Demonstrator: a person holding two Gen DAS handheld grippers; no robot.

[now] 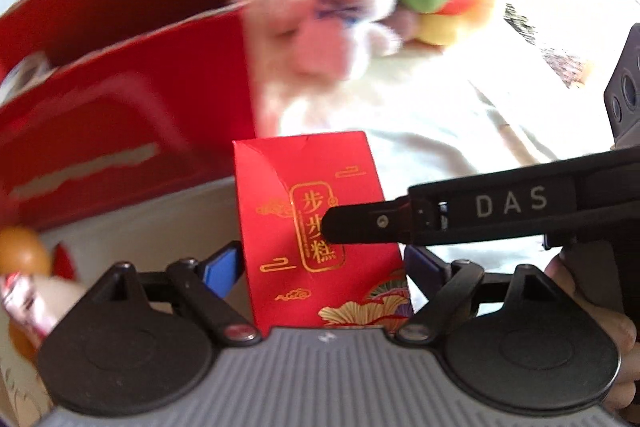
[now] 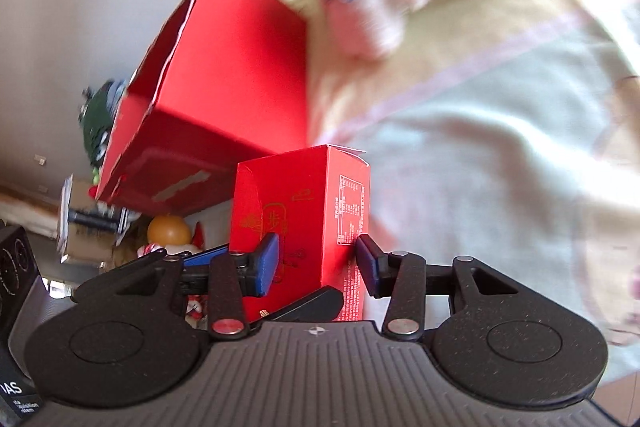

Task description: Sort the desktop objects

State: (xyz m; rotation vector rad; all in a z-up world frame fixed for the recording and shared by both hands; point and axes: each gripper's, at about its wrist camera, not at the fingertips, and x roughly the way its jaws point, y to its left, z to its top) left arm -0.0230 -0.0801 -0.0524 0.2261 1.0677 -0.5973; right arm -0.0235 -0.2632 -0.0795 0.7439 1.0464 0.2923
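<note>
The small red box (image 1: 320, 227) is clamped between the jaws of the left gripper (image 1: 323, 265), its gold-printed face turned up toward that camera. The same box (image 2: 300, 227) is also bracketed by the jaws of the right gripper (image 2: 316, 259): one blue pad (image 2: 266, 261) is pressed on its front face, the other appears to touch the side panel, so it is judged to be gripped by both. In the left view, a black finger of the right gripper is seen laid across the box front.

Just beyond and to the left of the jaws, a large open red carton (image 2: 216, 79) is seen, tilted. Farther ahead, blurred plush toys (image 1: 352, 7) lie on a pale cloth (image 2: 480, 147).

The step in hand is judged to be a handover or joint carry of the box. Next, one grip would need to be released and the box lifted over the carton rim and lowered inside.
</note>
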